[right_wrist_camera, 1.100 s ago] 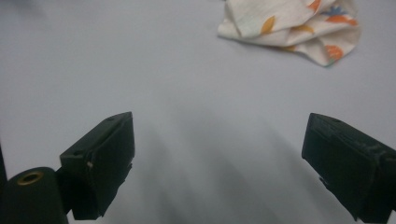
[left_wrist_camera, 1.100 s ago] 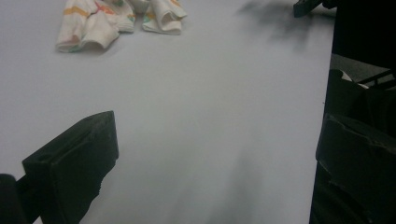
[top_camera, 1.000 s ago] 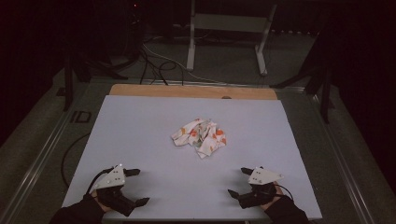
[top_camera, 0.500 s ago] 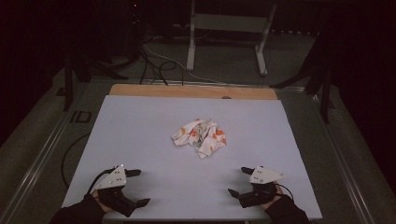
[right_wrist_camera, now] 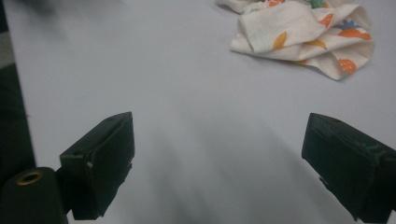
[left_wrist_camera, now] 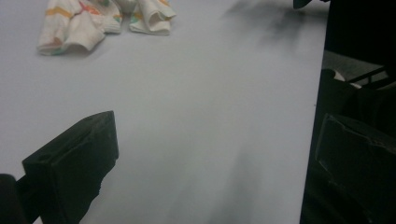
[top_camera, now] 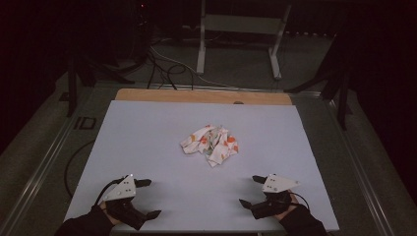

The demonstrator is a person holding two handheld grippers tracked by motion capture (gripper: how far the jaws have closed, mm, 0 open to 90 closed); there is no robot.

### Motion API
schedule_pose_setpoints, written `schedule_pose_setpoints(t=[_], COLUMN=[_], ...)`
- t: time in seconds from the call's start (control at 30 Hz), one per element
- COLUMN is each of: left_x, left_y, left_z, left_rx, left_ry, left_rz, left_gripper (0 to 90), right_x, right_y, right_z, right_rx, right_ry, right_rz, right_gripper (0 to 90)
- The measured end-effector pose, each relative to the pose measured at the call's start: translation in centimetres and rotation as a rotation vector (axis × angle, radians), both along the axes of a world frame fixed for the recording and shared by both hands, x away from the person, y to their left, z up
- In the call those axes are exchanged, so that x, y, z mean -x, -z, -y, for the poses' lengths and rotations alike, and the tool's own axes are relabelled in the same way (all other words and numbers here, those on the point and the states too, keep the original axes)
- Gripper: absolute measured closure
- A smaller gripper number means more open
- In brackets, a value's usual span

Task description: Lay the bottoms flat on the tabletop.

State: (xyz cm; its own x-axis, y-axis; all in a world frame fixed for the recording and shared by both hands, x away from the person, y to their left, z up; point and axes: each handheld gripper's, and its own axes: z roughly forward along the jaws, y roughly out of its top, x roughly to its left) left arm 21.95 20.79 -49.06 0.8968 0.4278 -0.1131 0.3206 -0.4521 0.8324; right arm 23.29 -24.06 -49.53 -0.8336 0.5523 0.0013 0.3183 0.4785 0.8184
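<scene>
White cloth (top_camera: pixel 210 144) printed with orange shapes is lying crumpled near the middle of the pale sheet (top_camera: pixel 147 132), well apart from both claws, which are sitting by the near edge. The left claw (top_camera: pixel 149 198) is resting at the near left, jaws spread wide and gripping nothing; the right claw (top_camera: pixel 252 191) is sitting at the near right, likewise spread and empty. The cloth is lying ahead of and between them, touching neither. It is looking soft and thin, bunched into loose folds with rolled edges, while the sheet under it is looking smooth and matte, laid over a wooden board (top_camera: pixel 201 96) whose far strip is showing bare. From the high view the whole layout is reading at once. The left claw view is catching the cloth (left_wrist_camera: pixel 100 21) at the top left, beyond blunt black jaws. The right claw view is bringing out its print (right_wrist_camera: pixel 303 35): orange, yellow and a little green-blue.
</scene>
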Motion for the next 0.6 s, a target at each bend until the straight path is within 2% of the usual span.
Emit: schedule_pose_setpoints(t=[0.07, 0.23, 0.3, 0.47, 0.6], left_x=[0.0, -0.2, -0.4, -1.0, -1.6], left_y=[-0.2, -1.3, -1.5, -2.1, -2.6], left_z=[0.1, 0.4, 0.4, 0.3, 0.4], left_rx=[-0.002, 0.009, 0.021, 0.026, 0.020], left_ry=[0.010, 0.021, 0.018, 0.011, 0.005], left_rz=[0.006, 0.016, 0.013, 0.013, 0.021], left_gripper=[0.3, 0.3, 0.3, 0.3, 0.3], right_x=[0.1, -0.1, -0.2, -1.0, -1.6], right_y=[-0.4, -1.7, -2.2, -3.2, -3.8], right_z=[-0.1, -0.3, -0.4, -0.5, -1.1], right_rx=[0.015, 0.004, 0.017, -0.019, -0.020], right_ry=[0.000, -0.004, -0.005, 0.013, 0.019], right_rz=[0.012, 0.026, 0.035, 0.049, 0.059], right_gripper=[9.5, 9.4, 9.4, 9.4, 9.4])
